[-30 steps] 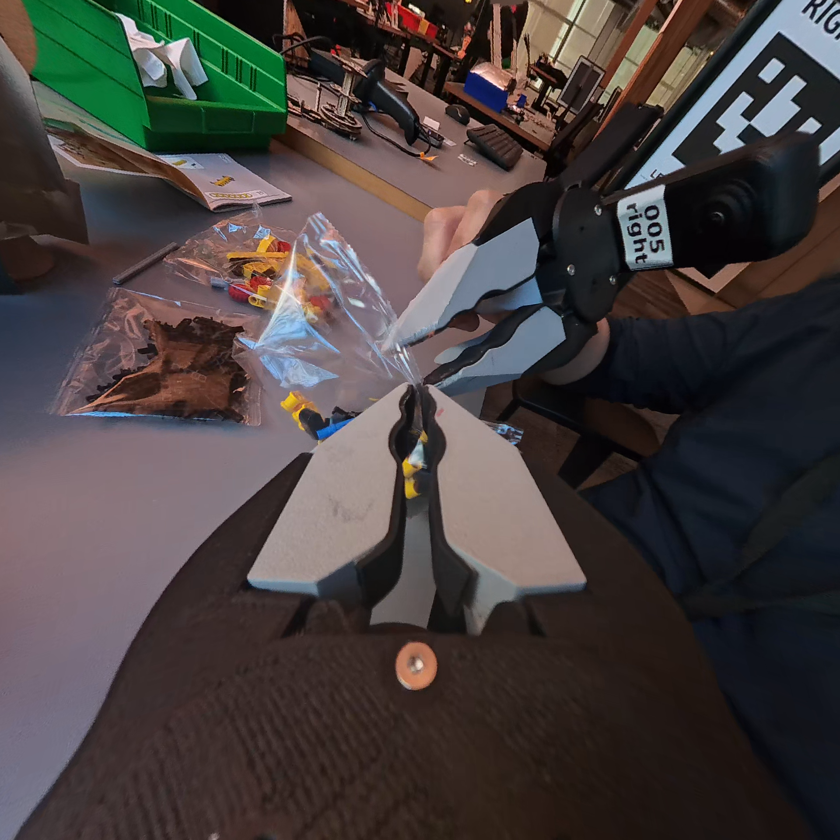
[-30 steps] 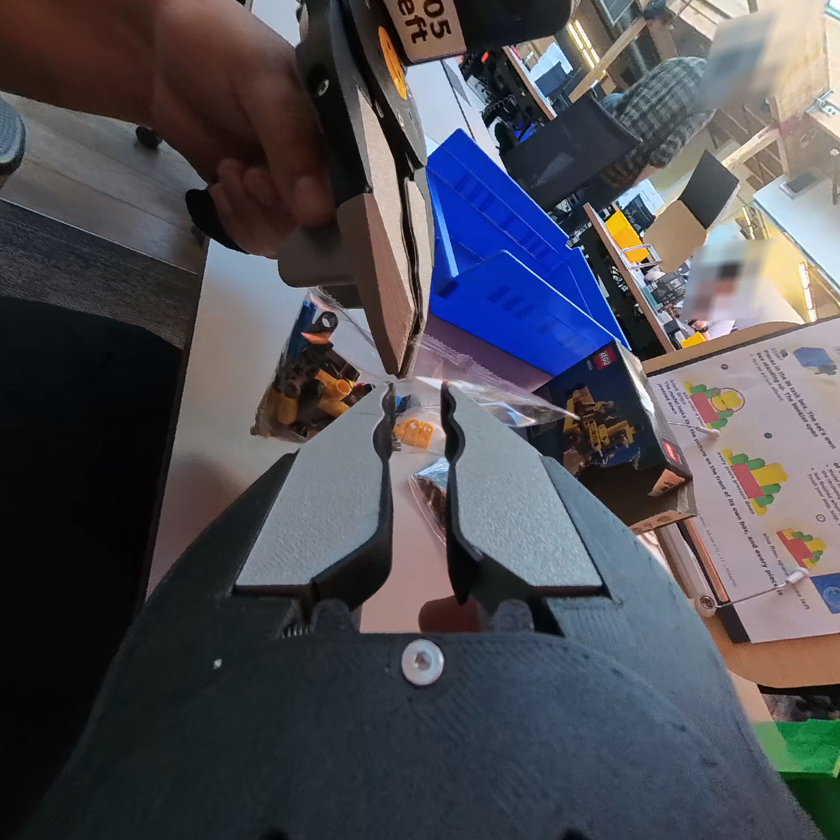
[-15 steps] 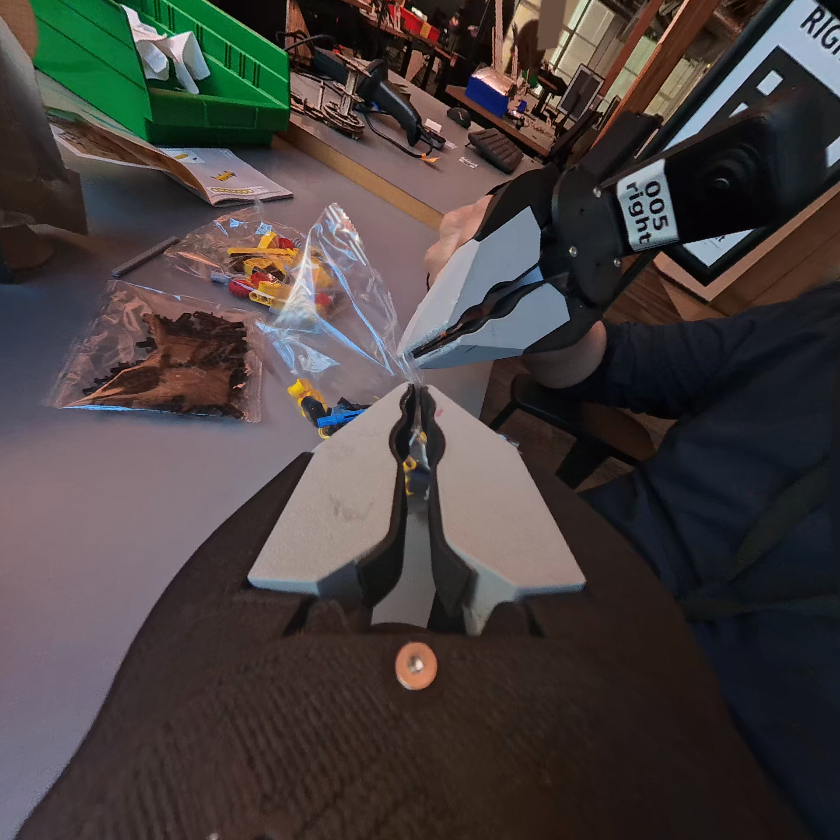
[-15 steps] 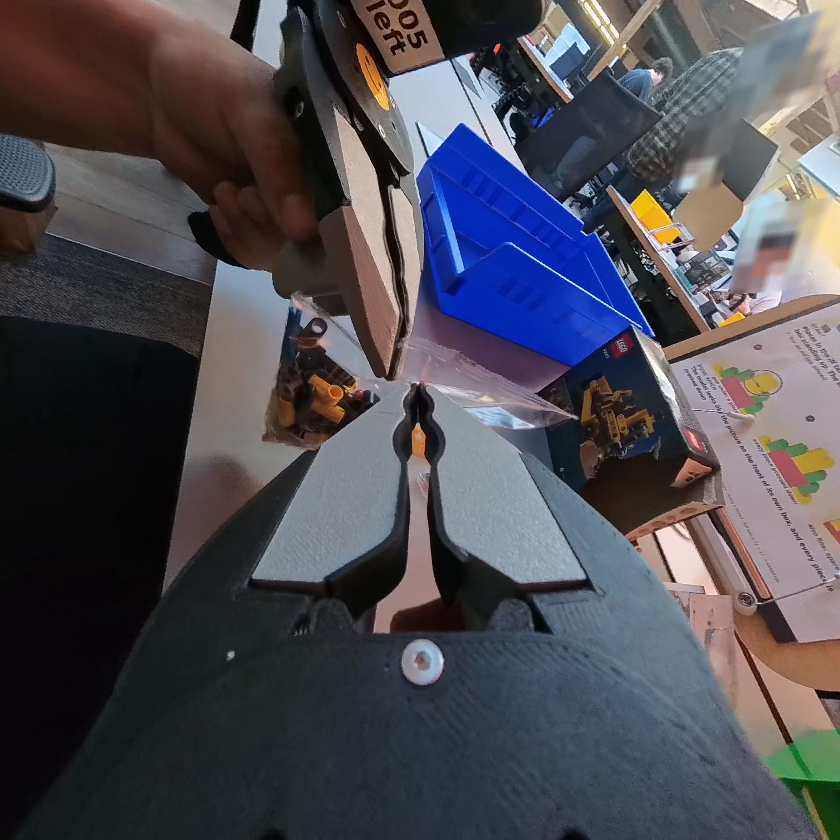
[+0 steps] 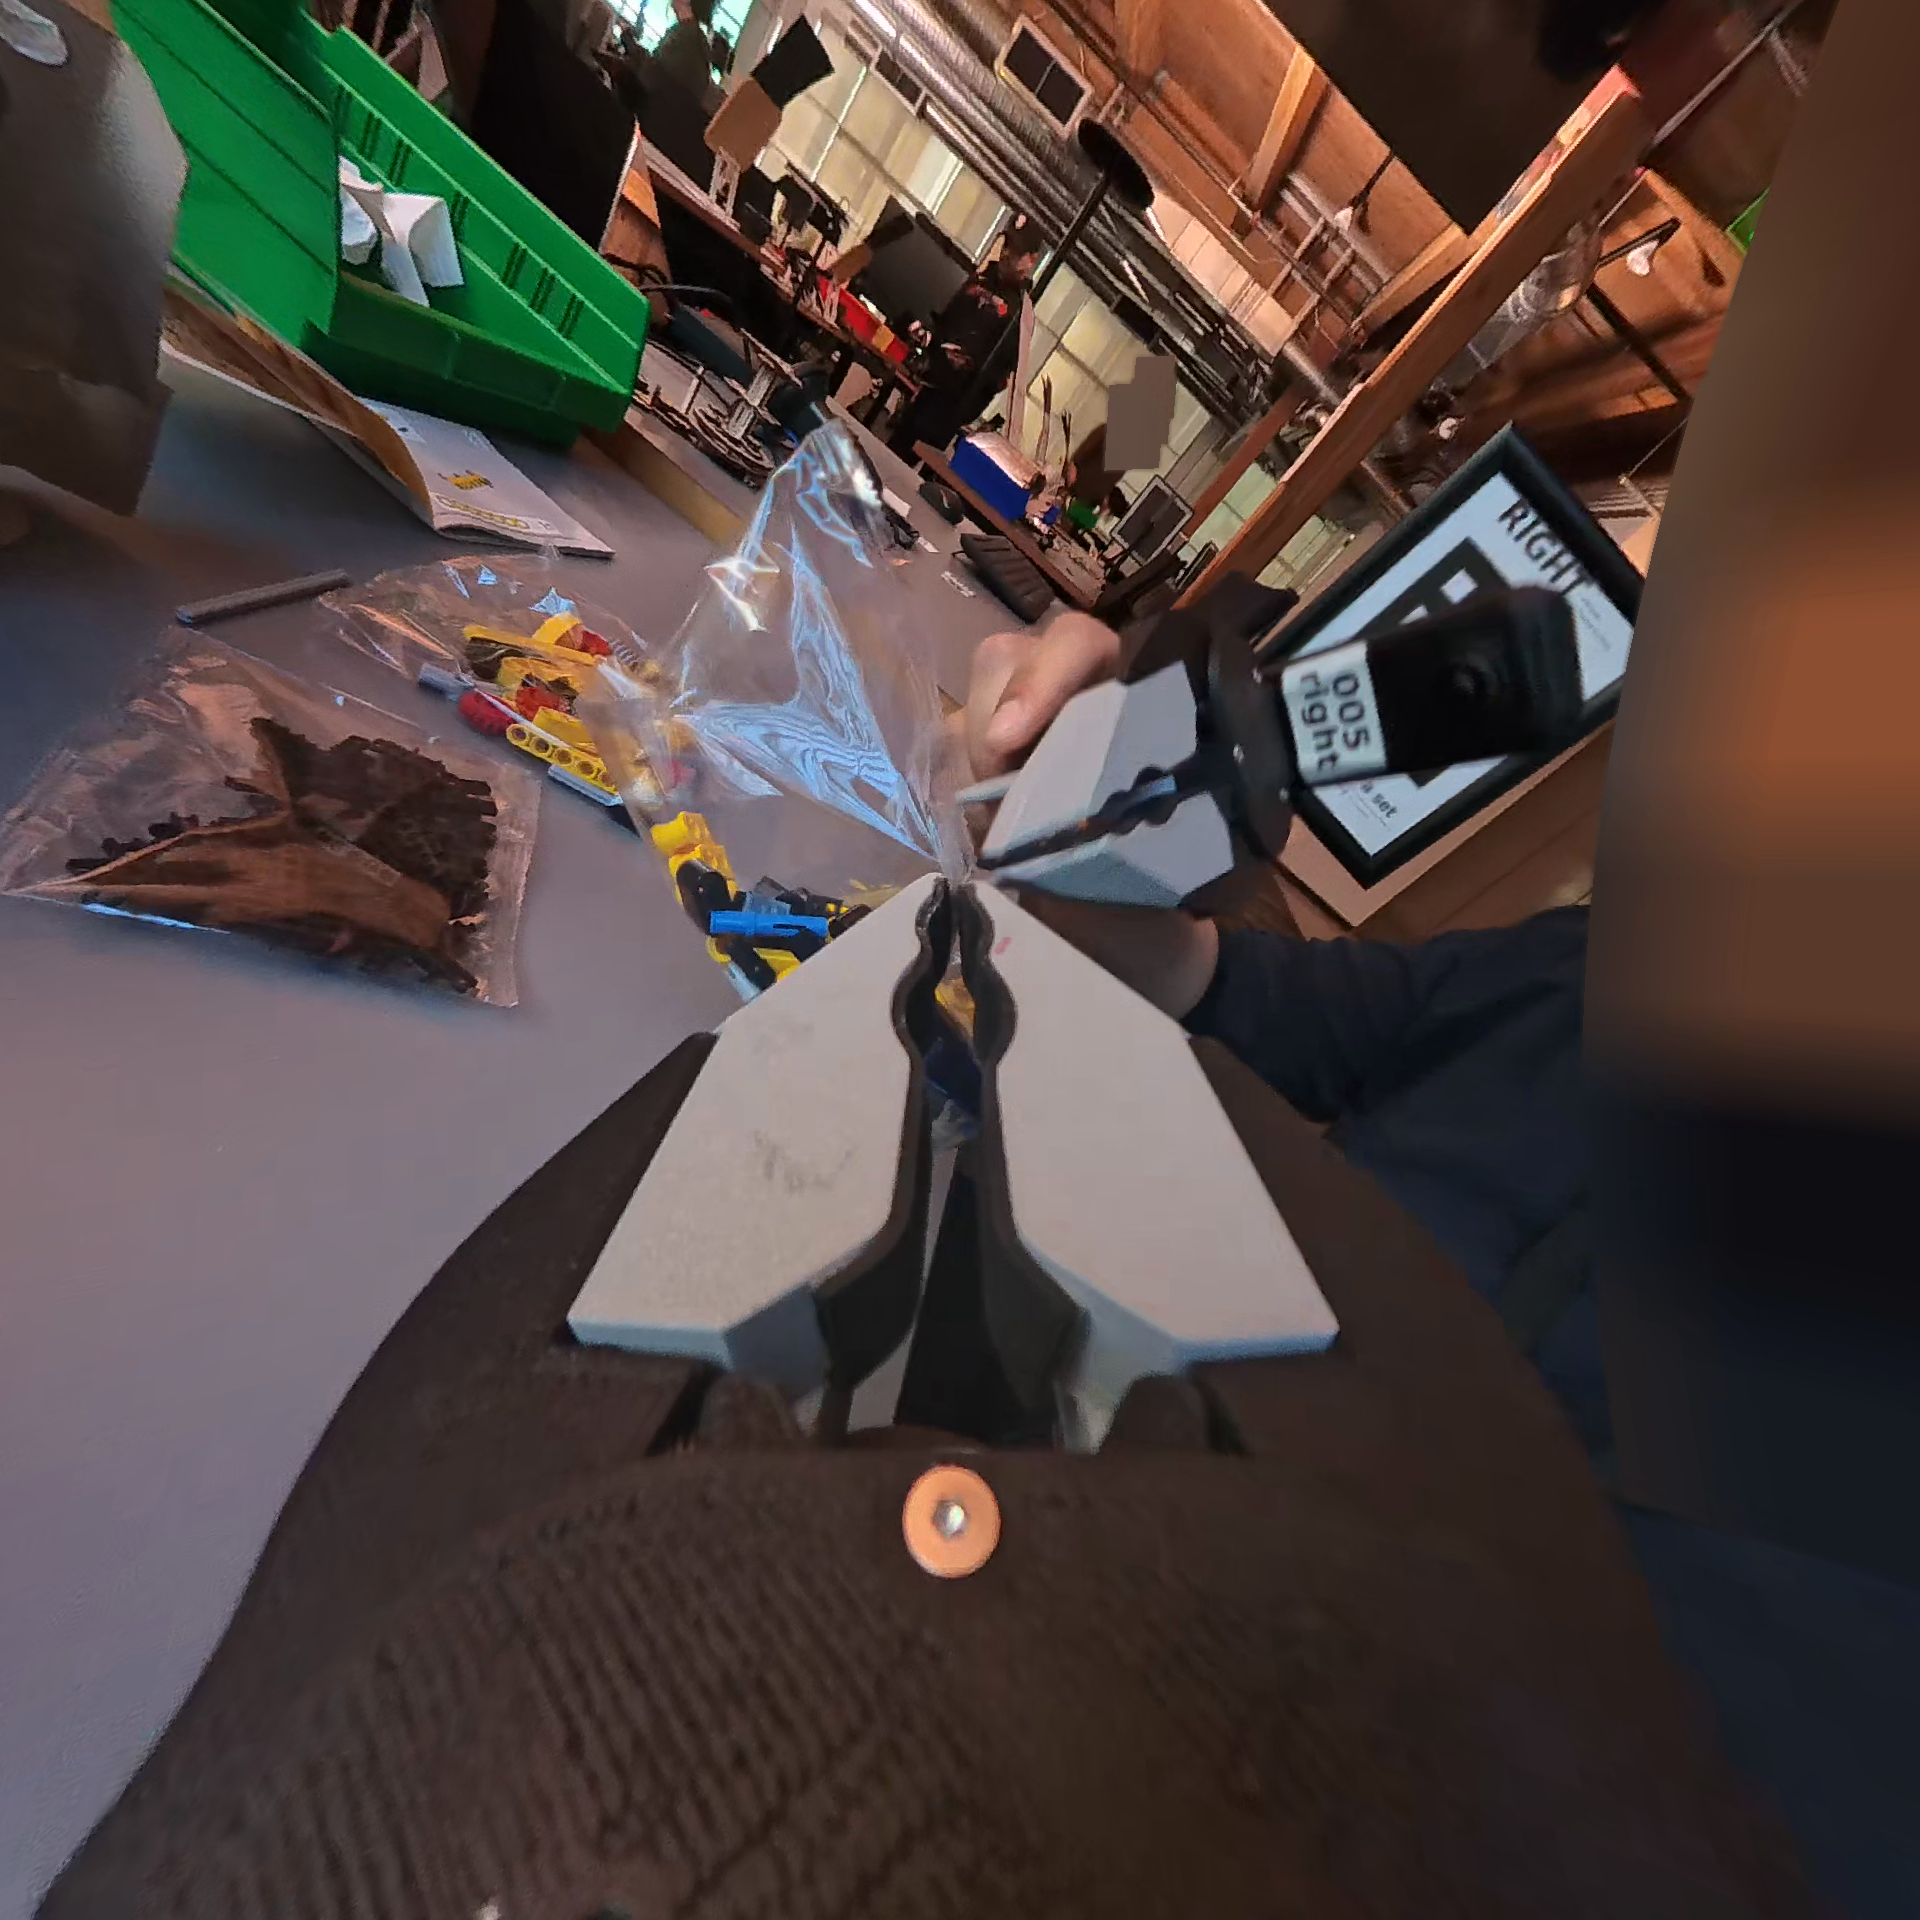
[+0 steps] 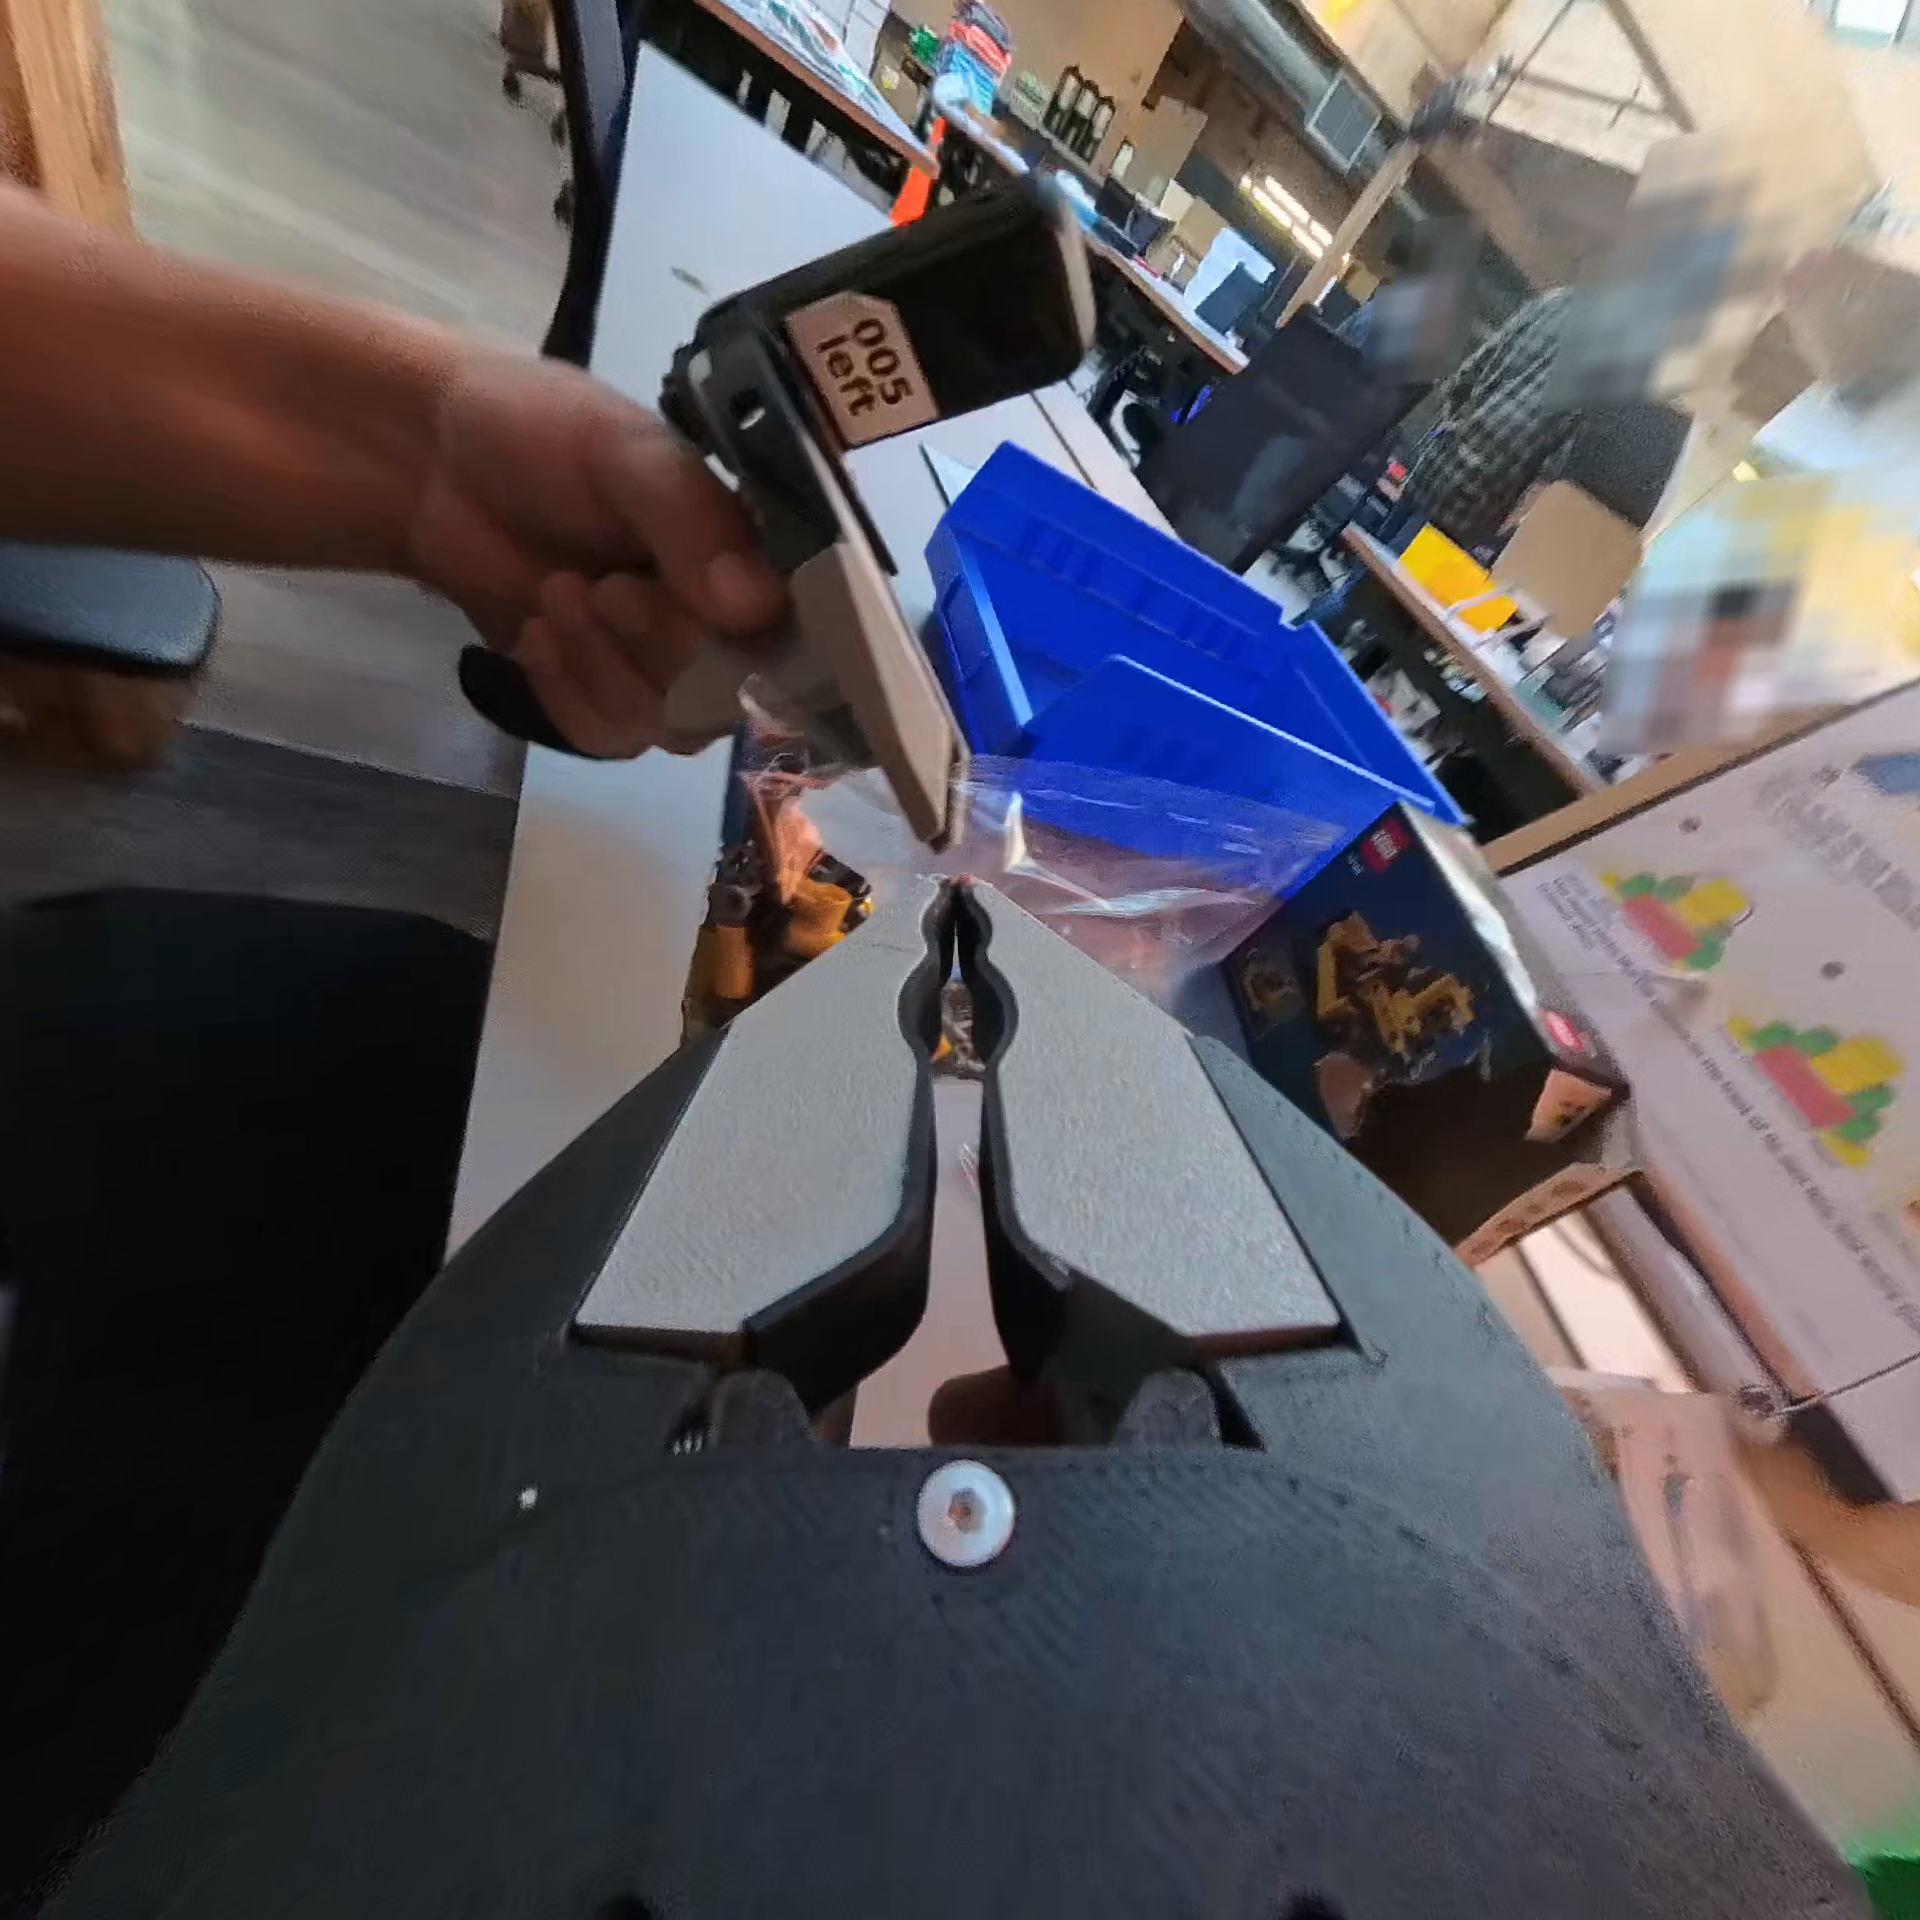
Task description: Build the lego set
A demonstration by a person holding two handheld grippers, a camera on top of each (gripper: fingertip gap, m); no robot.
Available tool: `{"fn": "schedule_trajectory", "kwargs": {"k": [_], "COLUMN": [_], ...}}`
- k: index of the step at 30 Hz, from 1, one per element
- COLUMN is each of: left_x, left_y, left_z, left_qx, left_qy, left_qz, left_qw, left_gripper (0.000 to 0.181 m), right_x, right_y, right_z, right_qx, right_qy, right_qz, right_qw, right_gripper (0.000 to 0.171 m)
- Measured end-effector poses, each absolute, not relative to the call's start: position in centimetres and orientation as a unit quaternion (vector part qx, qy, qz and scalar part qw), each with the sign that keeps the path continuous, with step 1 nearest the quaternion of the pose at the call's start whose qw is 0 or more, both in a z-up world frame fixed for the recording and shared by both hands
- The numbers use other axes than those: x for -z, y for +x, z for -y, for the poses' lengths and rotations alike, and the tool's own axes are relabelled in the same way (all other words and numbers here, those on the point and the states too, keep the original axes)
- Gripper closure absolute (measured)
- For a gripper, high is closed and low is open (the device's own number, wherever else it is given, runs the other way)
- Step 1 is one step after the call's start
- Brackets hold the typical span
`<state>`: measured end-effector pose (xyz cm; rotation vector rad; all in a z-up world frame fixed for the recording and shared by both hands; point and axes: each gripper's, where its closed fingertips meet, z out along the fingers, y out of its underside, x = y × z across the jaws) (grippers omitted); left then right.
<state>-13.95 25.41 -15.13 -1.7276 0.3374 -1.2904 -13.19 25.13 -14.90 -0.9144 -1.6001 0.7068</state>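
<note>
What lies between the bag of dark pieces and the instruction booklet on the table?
In the left wrist view, a second clear bag of yellow and red pieces lies between the bag of dark pieces and the booklet.

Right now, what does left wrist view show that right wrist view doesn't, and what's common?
Left wrist only: the green bin, an instruction booklet, a sealed bag of dark pieces, a second bag of yellow and red pieces flat on the grey table.

Right wrist only: blue bins, the set's box, a printed sheet with brick pictures.

Both: the clear bag of parts, pinched at one corner by the left gripper and right gripper, both shut on it, tips nearly meeting.
</note>
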Motion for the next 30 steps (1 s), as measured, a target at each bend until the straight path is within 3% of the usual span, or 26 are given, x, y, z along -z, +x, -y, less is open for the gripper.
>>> {"fn": "schedule_trajectory", "kwargs": {"k": [2,3,6,10,24,28,30], "left_x": [14.9,15.0,15.2,15.1,15.6,15.5,15.0], "left_y": [-14.0,-13.9,-13.7,-13.5,-13.6,-13.9,-14.4], "left_z": [-25.4,-25.4,-25.4,-25.5,-26.2,-26.0,-25.8], "left_qx": [0.532,0.532,0.529,0.532,0.459,0.432,0.391], "left_qy": [-0.698,-0.699,-0.702,-0.7,-0.722,-0.724,-0.727], "left_qz": [-0.13,-0.132,-0.132,-0.129,-0.144,-0.175,-0.208], "left_qw": [0.461,0.46,0.458,0.458,0.498,0.509,0.525], "left_gripper": [0.181,0.181,0.181,0.181,0.181,0.181,0.172], "right_x": [15.4,15.5,15.6,15.6,15.1,15.2,15.4], "right_y": [-13.6,-13.7,-13.8,-13.8,-14.0,-13.8,-13.7], "right_z": [-25.4,-25.8,-26.4,-26.3,-27.5,-27.4,-27.7], "right_qx": [-0.267,-0.256,-0.261,-0.275,-0.295,-0.34,-0.359], "right_qy": [-0.387,-0.395,-0.419,-0.424,-0.449,-0.453,-0.463], "right_qz": [0.678,0.673,0.663,0.661,0.626,0.631,0.624], "right_qw": [0.565,0.57,0.562,0.554,0.565,0.53,0.517], "right_gripper": [0.167,0.151,0.142,0.167,0.171,0.171,0.171]}}
